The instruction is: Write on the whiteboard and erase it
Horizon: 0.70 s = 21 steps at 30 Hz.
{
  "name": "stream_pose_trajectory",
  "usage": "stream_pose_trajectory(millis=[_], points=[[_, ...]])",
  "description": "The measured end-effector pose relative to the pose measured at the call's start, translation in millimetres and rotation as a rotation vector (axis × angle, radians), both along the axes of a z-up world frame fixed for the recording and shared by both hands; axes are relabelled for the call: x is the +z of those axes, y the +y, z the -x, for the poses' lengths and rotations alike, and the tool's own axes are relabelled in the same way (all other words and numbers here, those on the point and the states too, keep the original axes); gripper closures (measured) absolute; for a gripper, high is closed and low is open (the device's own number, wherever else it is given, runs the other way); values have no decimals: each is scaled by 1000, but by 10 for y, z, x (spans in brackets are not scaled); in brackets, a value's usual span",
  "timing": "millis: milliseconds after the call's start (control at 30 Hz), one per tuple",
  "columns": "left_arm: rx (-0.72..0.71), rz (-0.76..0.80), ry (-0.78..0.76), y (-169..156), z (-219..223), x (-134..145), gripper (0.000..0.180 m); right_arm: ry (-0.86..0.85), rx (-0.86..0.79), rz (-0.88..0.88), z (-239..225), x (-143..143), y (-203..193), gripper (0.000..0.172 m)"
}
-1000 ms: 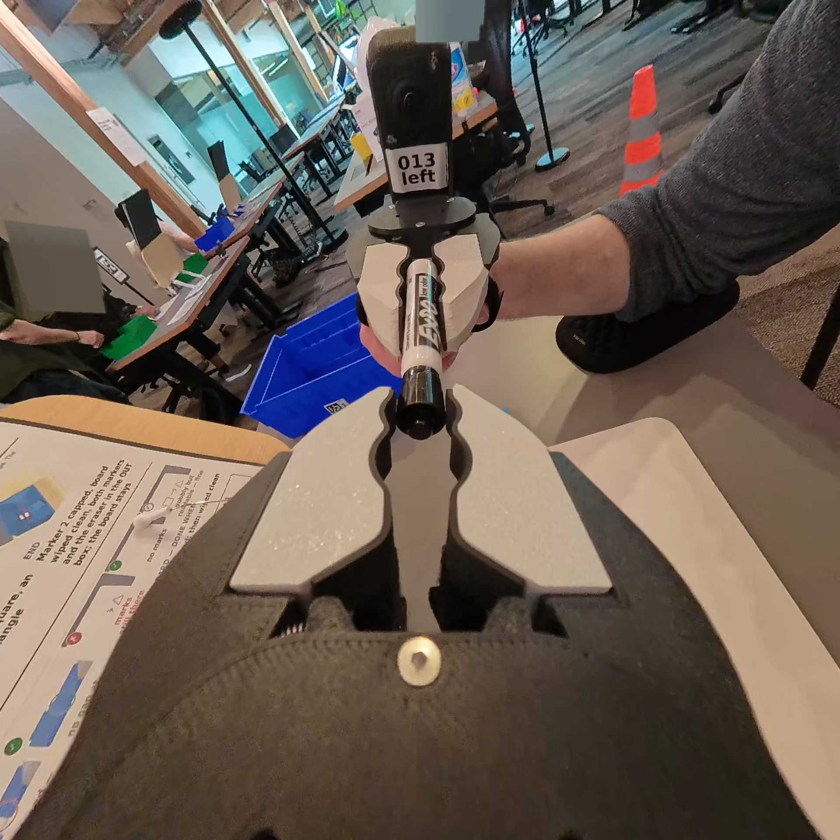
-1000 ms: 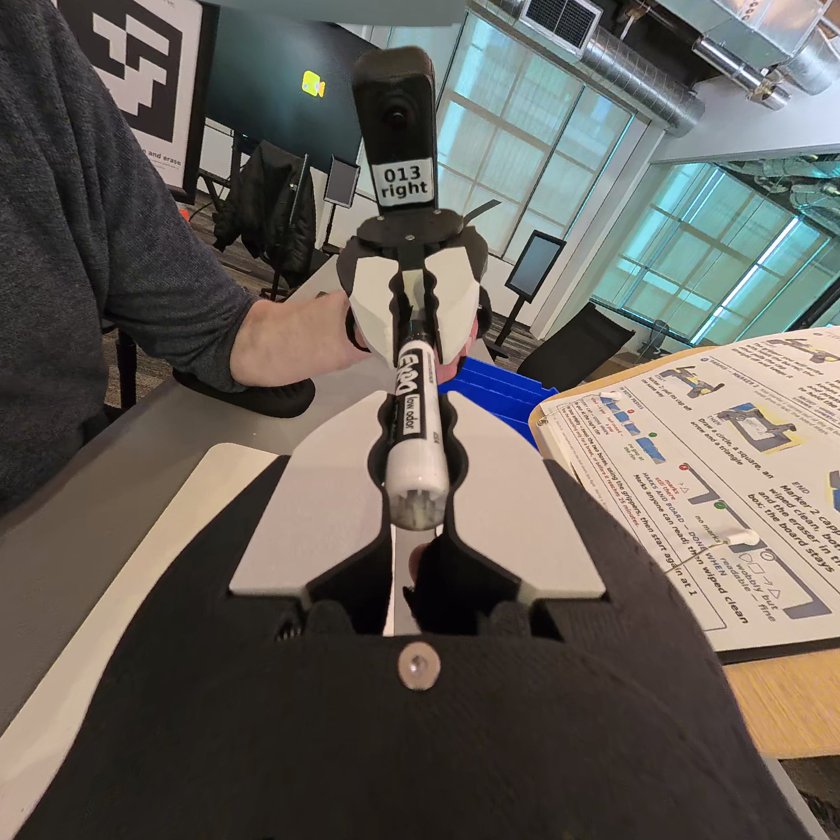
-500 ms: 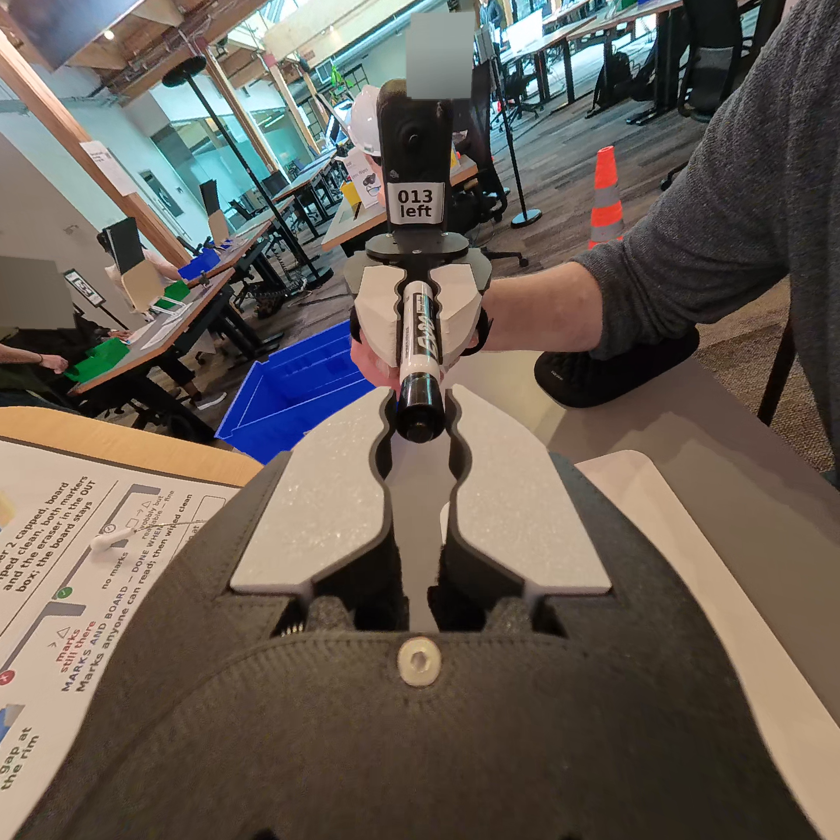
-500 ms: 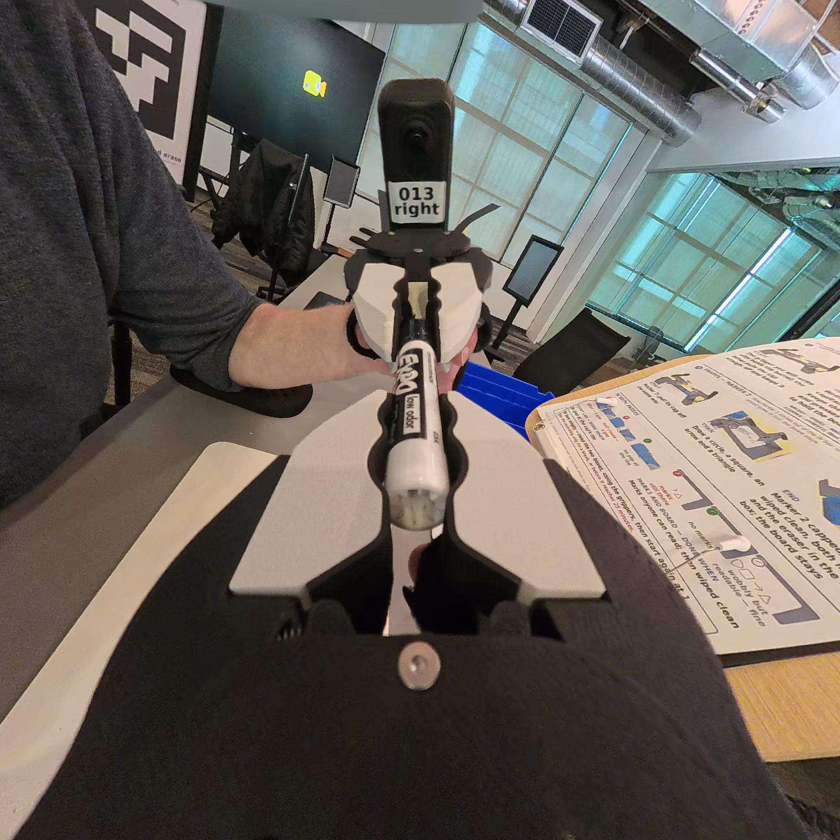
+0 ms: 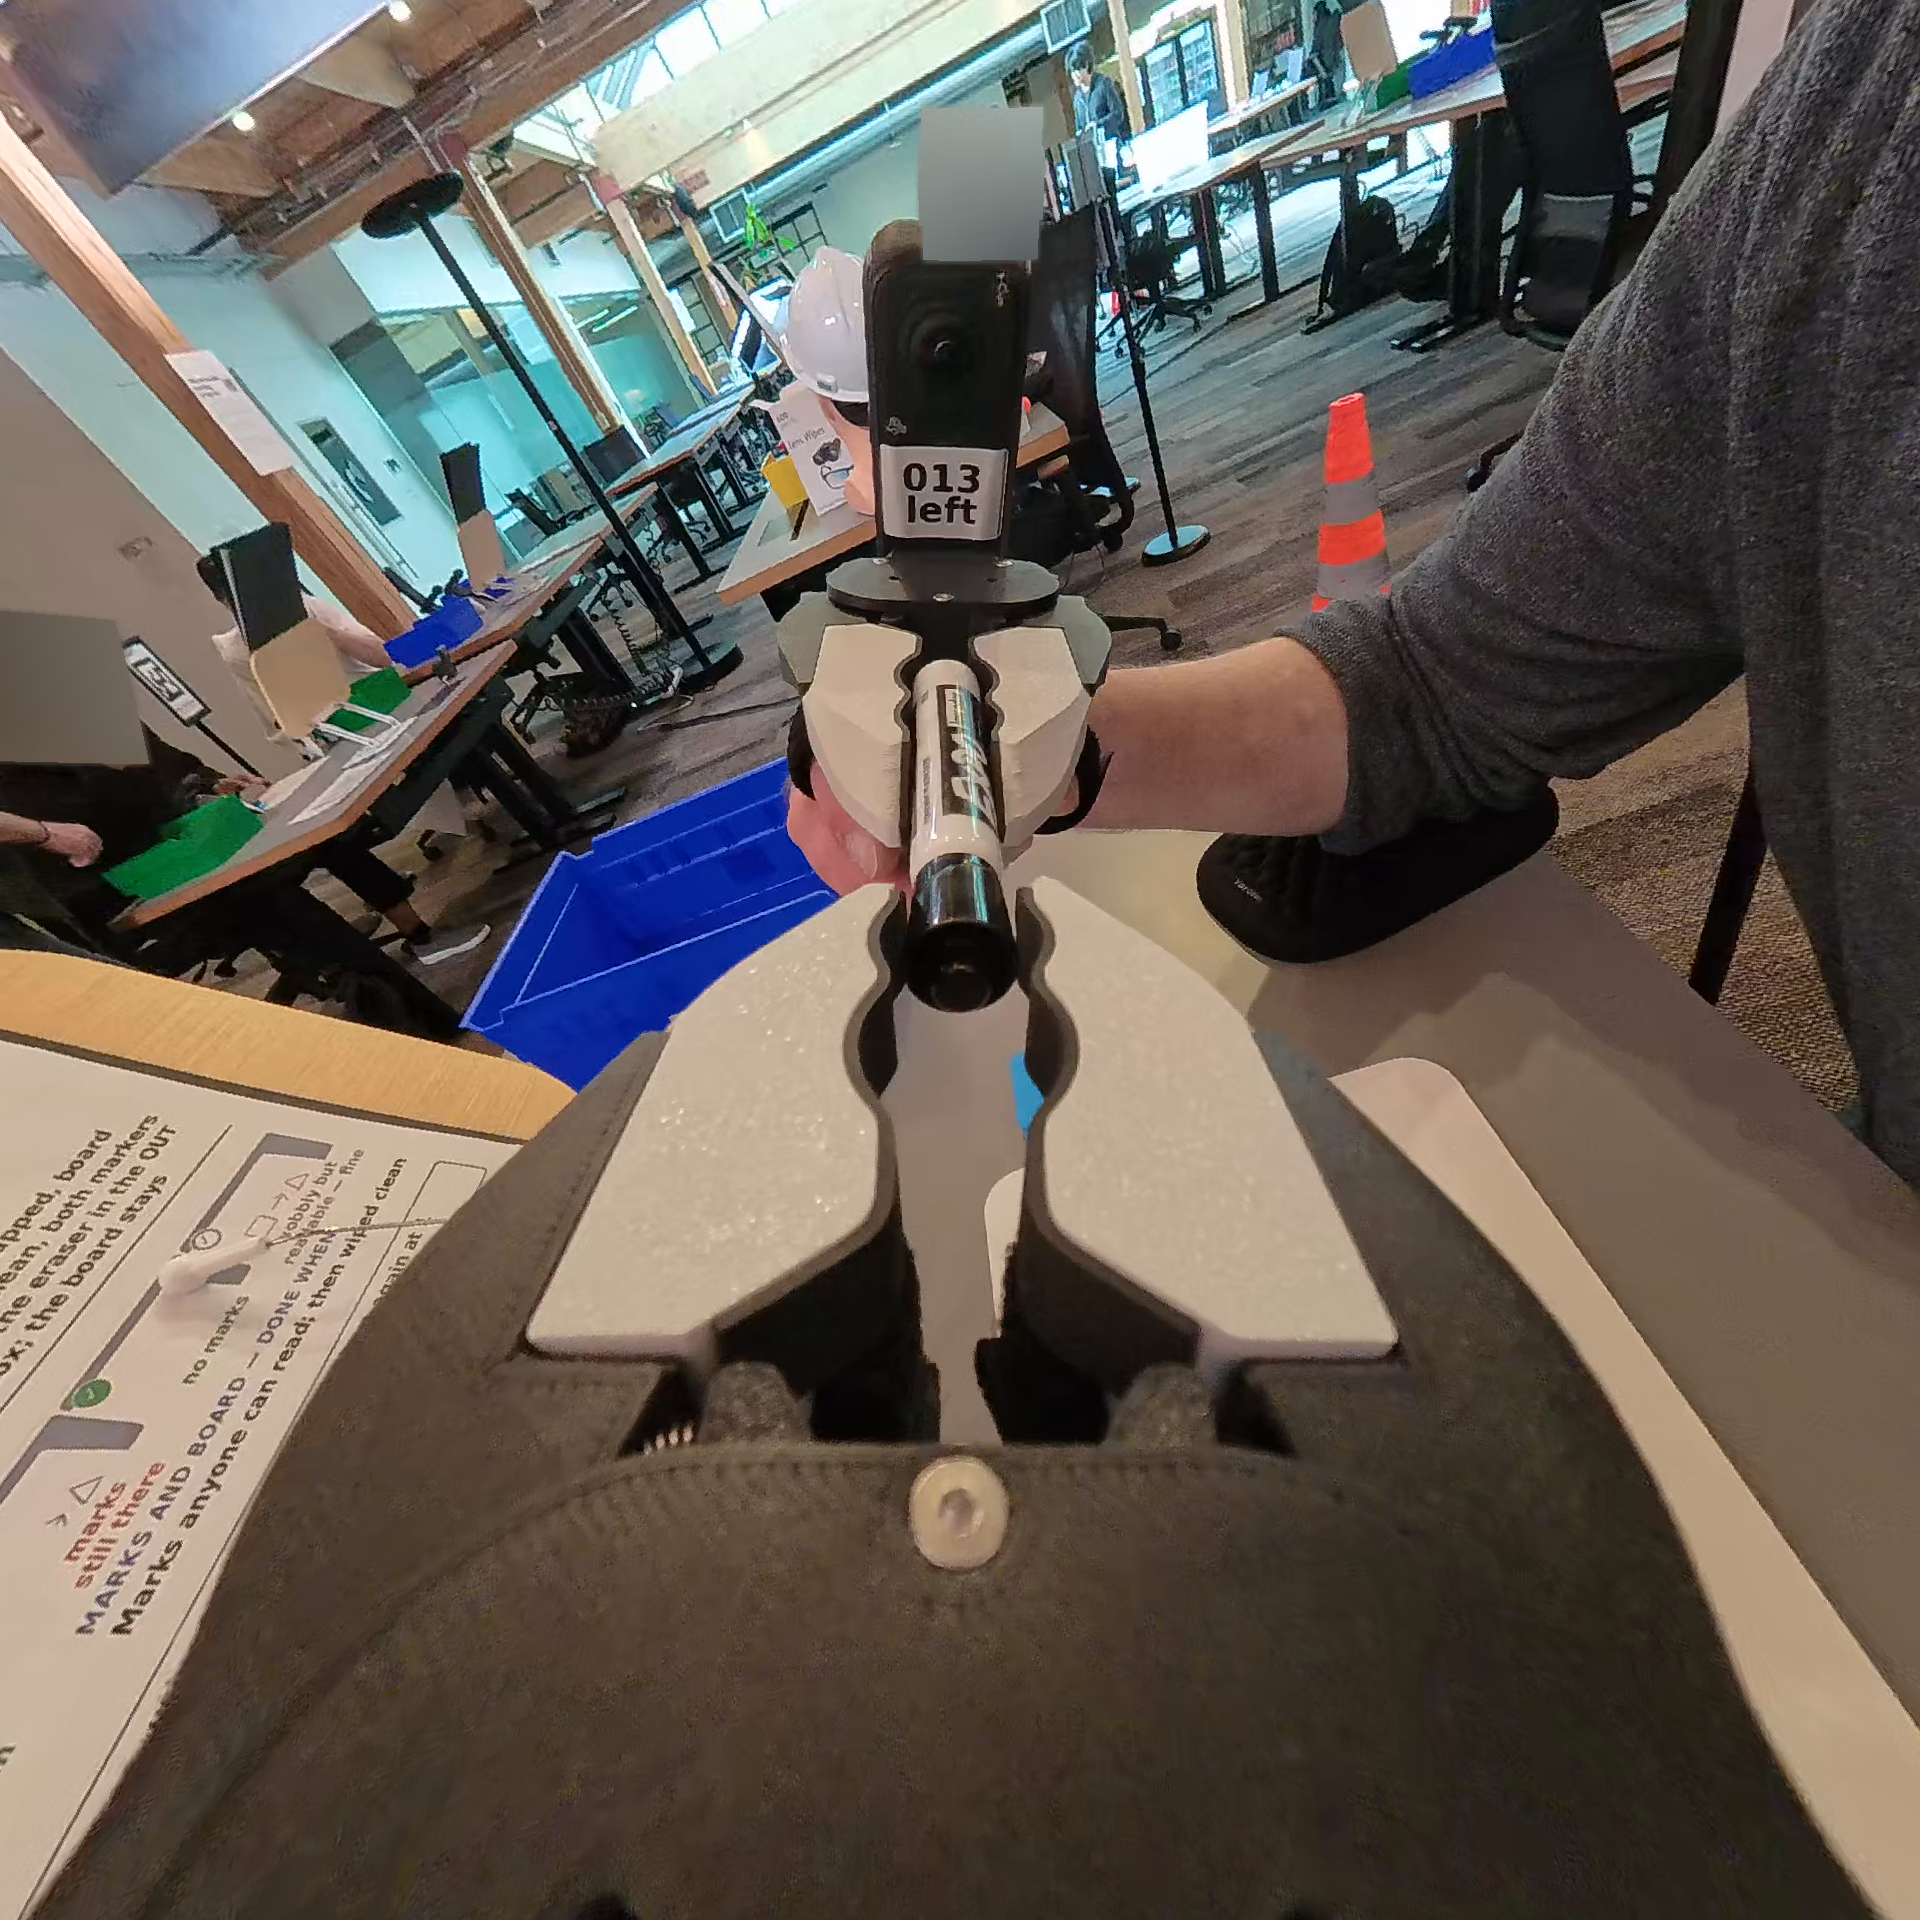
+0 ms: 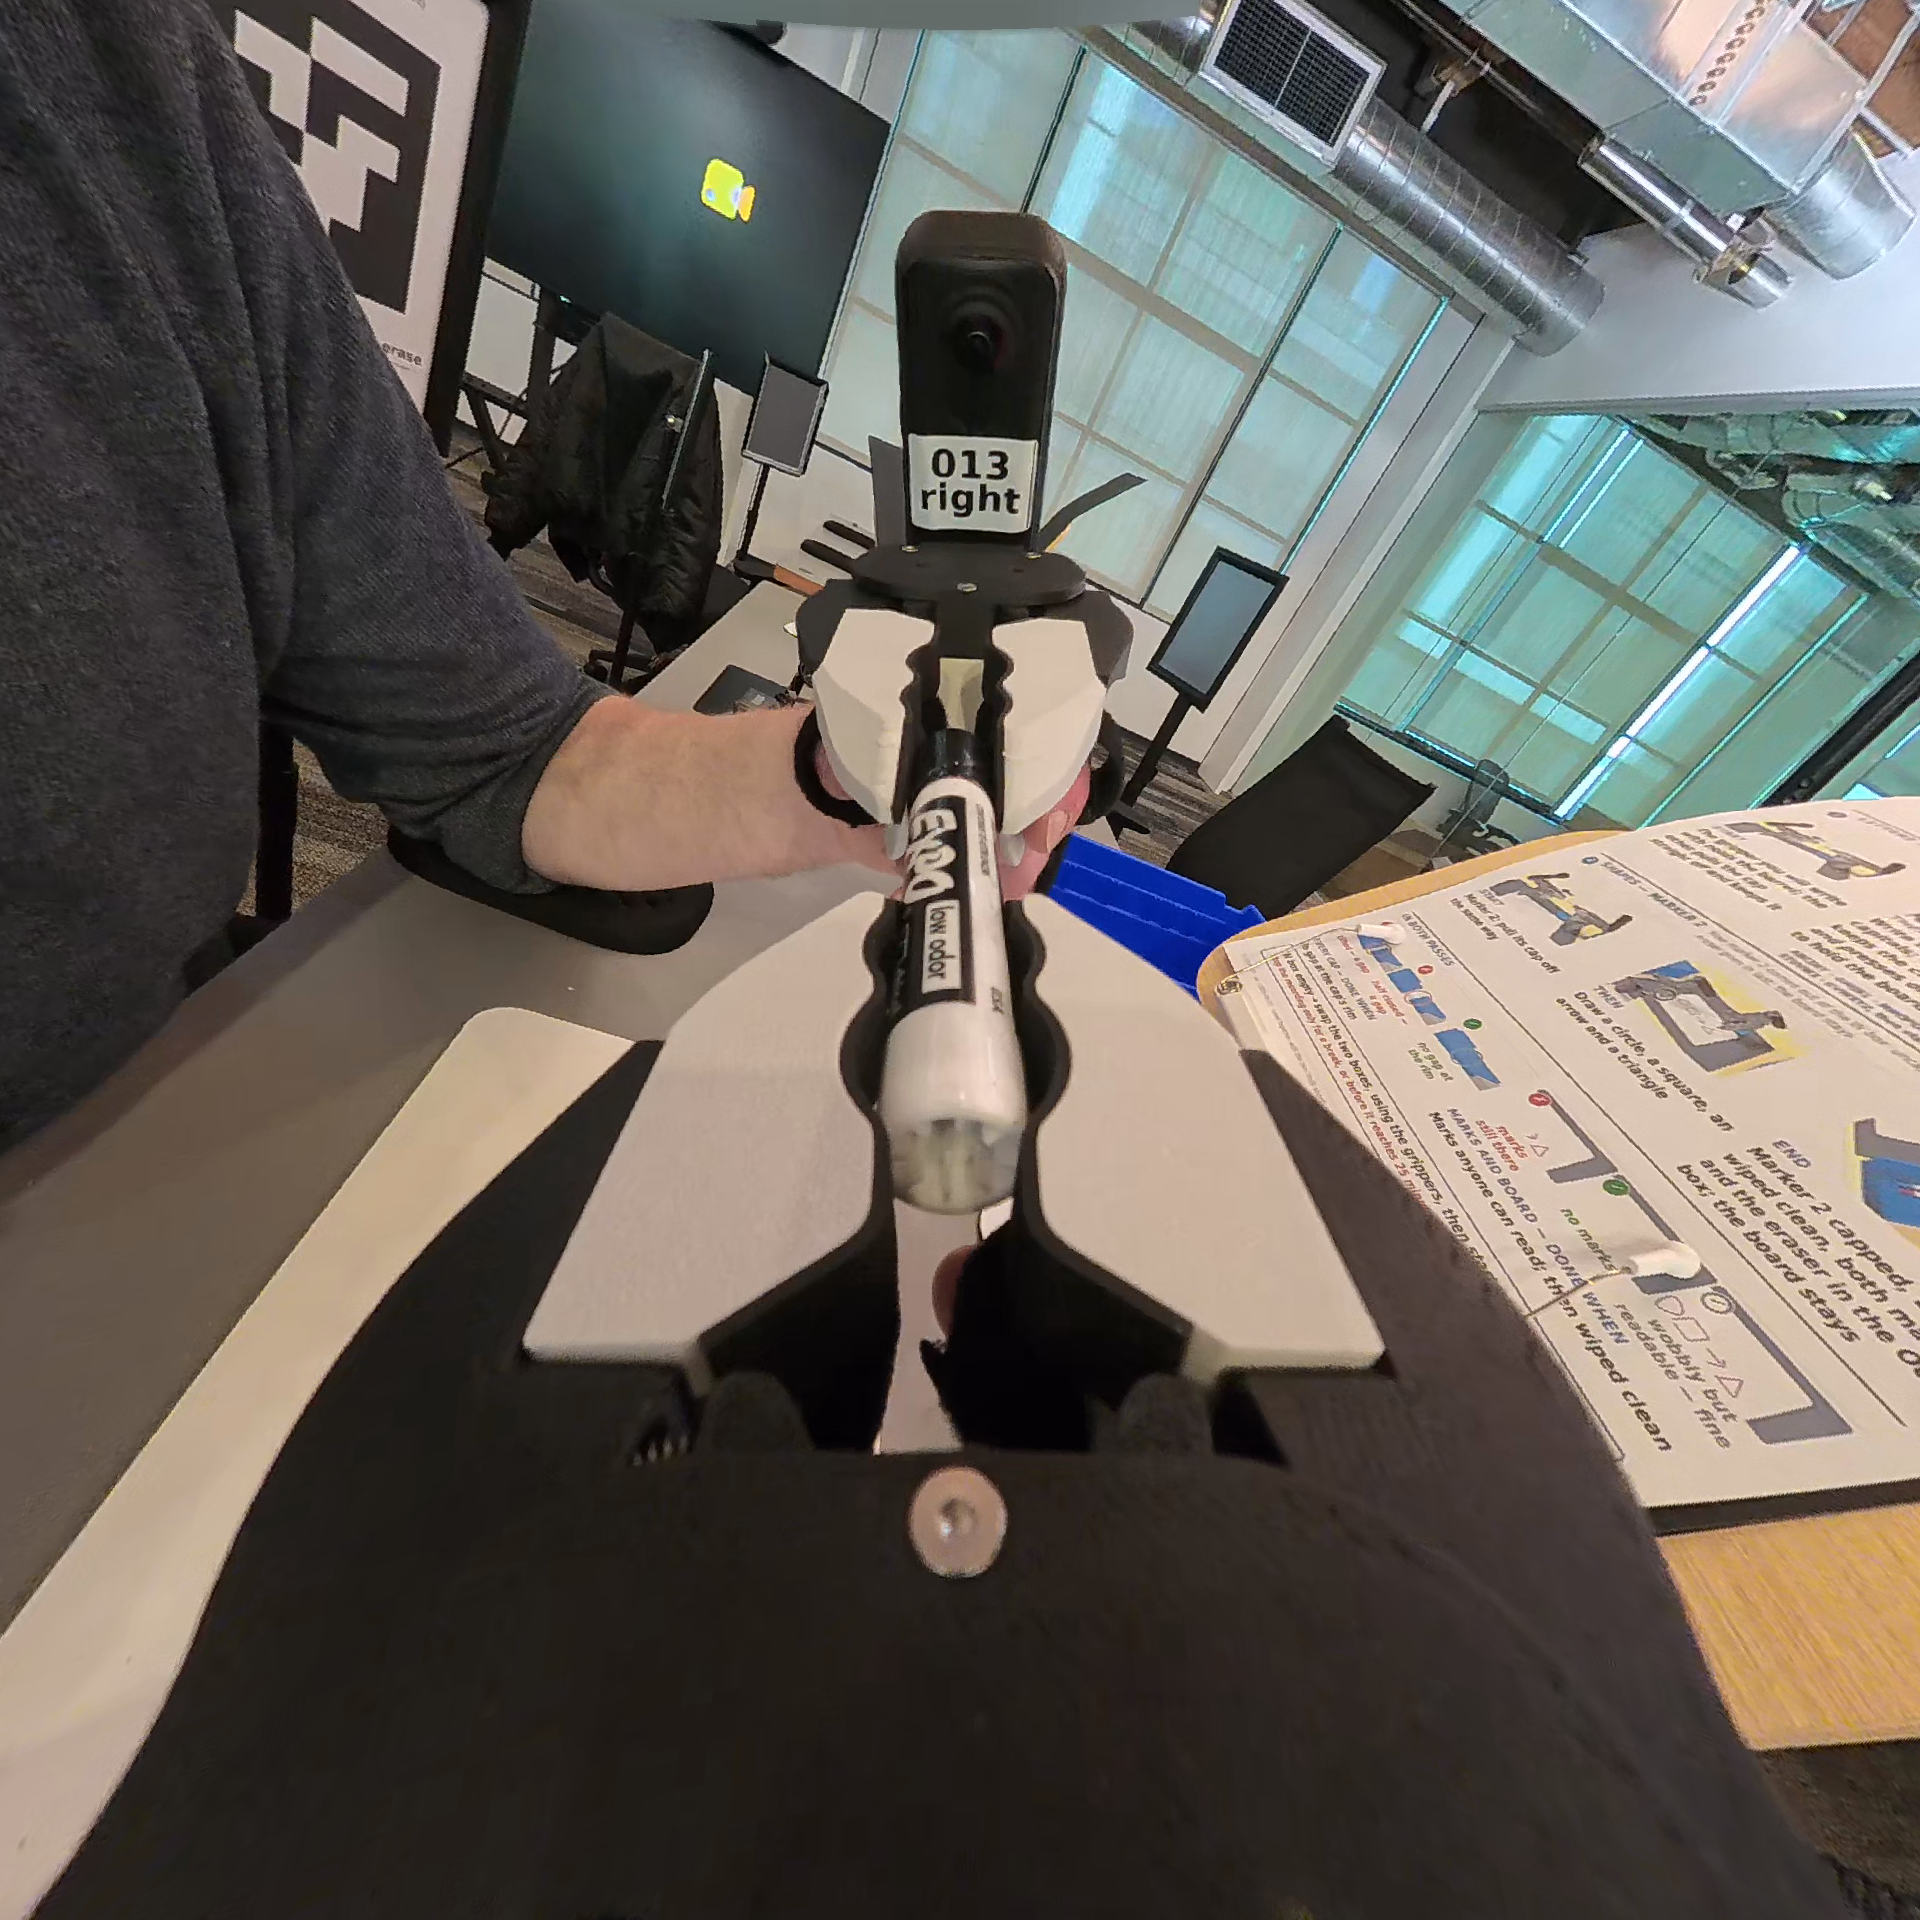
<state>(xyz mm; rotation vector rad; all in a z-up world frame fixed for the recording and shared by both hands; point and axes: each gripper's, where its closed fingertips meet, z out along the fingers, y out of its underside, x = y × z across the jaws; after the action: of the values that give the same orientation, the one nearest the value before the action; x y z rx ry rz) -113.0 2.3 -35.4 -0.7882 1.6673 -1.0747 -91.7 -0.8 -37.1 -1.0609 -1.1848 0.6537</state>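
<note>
Left claw (image 5: pixel 957 935) clamping marker's black cap (image 5: pixel 954 928); right claw (image 6: pixel 951 1039) clamping white barrel (image 6: pixel 943 1023). Claws facing, marker bridging both — likely bracing for uncapping. Whiteboard (image 6: pixel 343 1278) lying on worktop below claws.

A person in a grey knit sleeve (image 5: pixel 1621 582) holds two black grippers, each with pale grey scalloped fingers (image 6: pixel 748 1164), a silver screw (image 6: pixel 957 1532) at six o'clock, and a labelled black camera (image 6: pixel 977 343) at twelve.
</note>
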Motion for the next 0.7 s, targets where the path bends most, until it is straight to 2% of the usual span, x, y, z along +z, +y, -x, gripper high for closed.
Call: stream_pose_trajectory(millis=[267, 700], points=[[2, 35, -1, -28, -7, 20, 160, -7, 0, -2, -12, 28, -27, 151], [17, 5, -27, -49, -24, 15, 161, -38, -8, -11, -37, 23, -48, 150]])
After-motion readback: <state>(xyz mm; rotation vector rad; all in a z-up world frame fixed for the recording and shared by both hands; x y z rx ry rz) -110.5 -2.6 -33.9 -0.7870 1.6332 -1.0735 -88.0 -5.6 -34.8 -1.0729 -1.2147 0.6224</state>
